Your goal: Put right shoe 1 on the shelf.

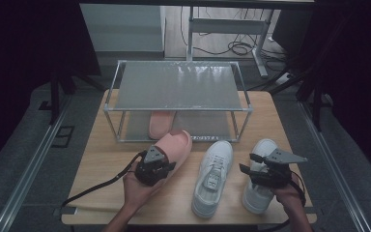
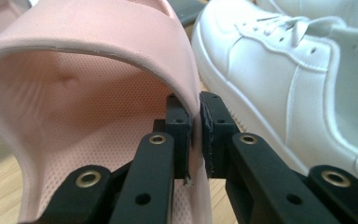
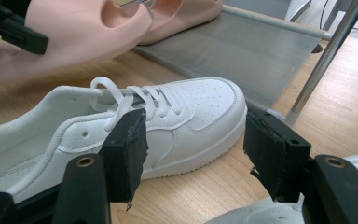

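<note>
Left gripper (image 2: 193,135): clamps the pink slipper's (image 1: 173,147) strap edge.
Right gripper (image 3: 193,154): jaws apart, above a white sneaker (image 1: 260,176).

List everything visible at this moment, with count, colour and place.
Pink slipper: one, pink, in front of the rack, its strap edge pinched by the left gripper.
Second pink slipper: one, pink, on the rack's lower shelf.
White sneakers: two, white, on the table; one at centre, one at right.
Rack: one, grey shelves on a metal frame, at the table's far side.
Table: one, light wood.
Left gripper: black, shut on the slipper.
Right gripper: black, jaws open, above the right sneaker.
</note>
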`<state>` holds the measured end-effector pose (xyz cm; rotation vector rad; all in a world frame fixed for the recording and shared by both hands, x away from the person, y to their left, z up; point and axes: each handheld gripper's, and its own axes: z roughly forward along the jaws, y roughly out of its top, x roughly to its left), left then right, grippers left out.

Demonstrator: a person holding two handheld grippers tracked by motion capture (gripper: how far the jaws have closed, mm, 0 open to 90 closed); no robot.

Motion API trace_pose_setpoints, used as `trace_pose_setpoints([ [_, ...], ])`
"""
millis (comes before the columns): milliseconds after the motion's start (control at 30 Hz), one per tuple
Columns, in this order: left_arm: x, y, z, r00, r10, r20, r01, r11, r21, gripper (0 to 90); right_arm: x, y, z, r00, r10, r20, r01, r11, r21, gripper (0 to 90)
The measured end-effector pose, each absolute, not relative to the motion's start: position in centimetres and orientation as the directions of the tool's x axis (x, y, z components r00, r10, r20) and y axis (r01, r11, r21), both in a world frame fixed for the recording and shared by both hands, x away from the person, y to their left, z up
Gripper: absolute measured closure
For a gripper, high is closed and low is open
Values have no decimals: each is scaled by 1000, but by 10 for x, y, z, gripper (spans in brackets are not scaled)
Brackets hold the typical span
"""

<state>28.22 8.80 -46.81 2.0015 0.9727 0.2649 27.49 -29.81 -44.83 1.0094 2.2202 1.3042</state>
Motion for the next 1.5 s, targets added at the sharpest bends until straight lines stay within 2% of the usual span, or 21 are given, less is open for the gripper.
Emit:
trace_pose_setpoints([
  [167,292,79,-468,665,732,-148,535,-328,779,833,275,-298,-449,-674,738,39,396,316,862,398],
  [567,316,54,-464,671,724,-159,539,-328,776,830,276,-300,-449,-672,739,42,396,311,864,398],
  [867,329,49,-469,653,739,-166,555,-318,768,830,275,-301,-448,-671,741,39,393,310,865,398],
  [1067,339,43,-471,641,755,-138,547,-323,773,830,276,-300,-448,-671,740,41,395,311,864,398],
  [1500,366,38,-475,600,779,-182,586,-273,763,829,276,-300,-449,-672,740,39,396,315,862,398],
])
